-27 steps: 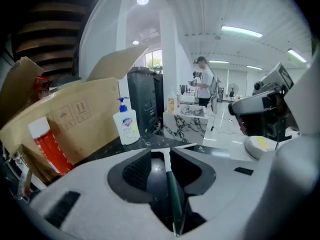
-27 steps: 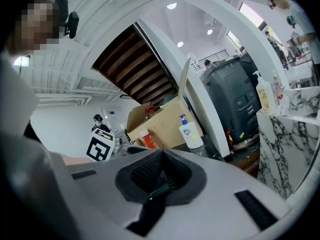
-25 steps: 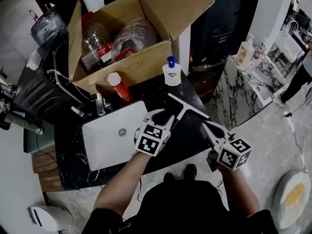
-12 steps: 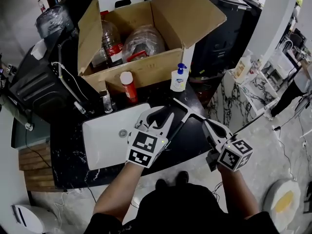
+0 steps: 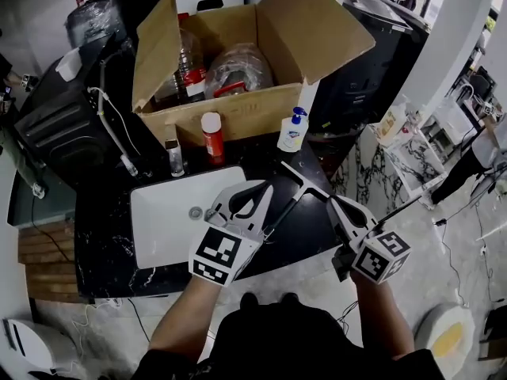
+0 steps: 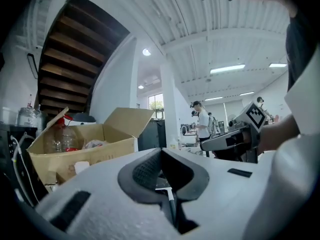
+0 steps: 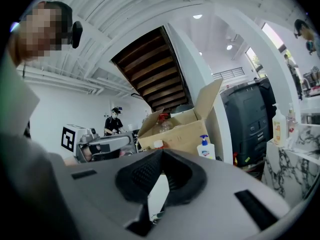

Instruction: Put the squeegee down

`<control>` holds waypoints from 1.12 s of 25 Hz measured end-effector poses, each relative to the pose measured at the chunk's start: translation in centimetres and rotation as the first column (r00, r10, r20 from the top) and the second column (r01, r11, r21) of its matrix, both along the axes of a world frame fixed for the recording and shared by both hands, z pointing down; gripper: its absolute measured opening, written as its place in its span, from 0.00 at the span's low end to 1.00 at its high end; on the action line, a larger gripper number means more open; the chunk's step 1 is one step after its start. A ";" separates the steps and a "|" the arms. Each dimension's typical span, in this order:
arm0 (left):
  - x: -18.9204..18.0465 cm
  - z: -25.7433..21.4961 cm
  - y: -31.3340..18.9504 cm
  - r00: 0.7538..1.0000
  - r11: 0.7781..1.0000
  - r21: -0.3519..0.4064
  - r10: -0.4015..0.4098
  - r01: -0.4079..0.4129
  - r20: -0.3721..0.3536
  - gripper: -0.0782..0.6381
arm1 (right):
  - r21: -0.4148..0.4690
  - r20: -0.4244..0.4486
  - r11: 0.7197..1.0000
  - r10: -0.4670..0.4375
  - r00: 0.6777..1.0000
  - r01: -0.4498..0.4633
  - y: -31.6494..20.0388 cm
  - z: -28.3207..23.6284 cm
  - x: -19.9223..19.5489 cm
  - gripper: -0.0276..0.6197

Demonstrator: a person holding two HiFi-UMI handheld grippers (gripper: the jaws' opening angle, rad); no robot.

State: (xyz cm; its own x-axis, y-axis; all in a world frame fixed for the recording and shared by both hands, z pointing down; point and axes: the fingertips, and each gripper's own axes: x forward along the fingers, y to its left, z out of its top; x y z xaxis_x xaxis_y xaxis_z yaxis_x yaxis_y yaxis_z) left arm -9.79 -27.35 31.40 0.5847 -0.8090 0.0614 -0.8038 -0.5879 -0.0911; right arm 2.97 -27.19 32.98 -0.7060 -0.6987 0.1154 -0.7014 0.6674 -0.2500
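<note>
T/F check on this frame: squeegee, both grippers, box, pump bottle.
1. The squeegee lies on the black counter. True.
2. The left gripper holds the squeegee. False: its jaws have just closed with nothing between them.
3. The right gripper is wide open. False: its jaws are together.
4. The cardboard box is open. True.
5. The pump bottle lies on its side. False: it stands upright in front of the box.

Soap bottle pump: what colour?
Blue, on a white soap bottle; head view shows it best.
</note>
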 end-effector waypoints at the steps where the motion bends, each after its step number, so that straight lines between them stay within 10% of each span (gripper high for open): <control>1: 0.0 0.1 0.0 1.000 1.000 -0.002 -0.014 0.014 -0.002 0.12 | 0.000 0.005 1.000 -0.004 1.000 0.004 -0.2 0.0 0.2 0.05; 11: 0.3 1.7 -3.0 0.980 0.982 -0.130 -0.156 0.140 -0.126 0.12 | 0.035 -0.026 0.996 -0.085 0.996 0.086 -0.8 0.8 2.0 0.05; 28: 3.8 1.6 -2.7 0.979 0.976 -0.143 -0.179 0.165 -0.094 0.12 | 0.093 -0.006 0.983 -0.158 0.987 0.158 -0.6 -0.2 4.2 0.05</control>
State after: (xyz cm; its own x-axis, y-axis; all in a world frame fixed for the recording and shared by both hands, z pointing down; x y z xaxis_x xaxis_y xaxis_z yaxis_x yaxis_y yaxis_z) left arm -5.96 -30.01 33.01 0.4466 -0.8865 0.1214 -0.8947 -0.4412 0.0696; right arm 7.12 -27.78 32.82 -0.8084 -0.5861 0.0540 -0.5850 0.7901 -0.1830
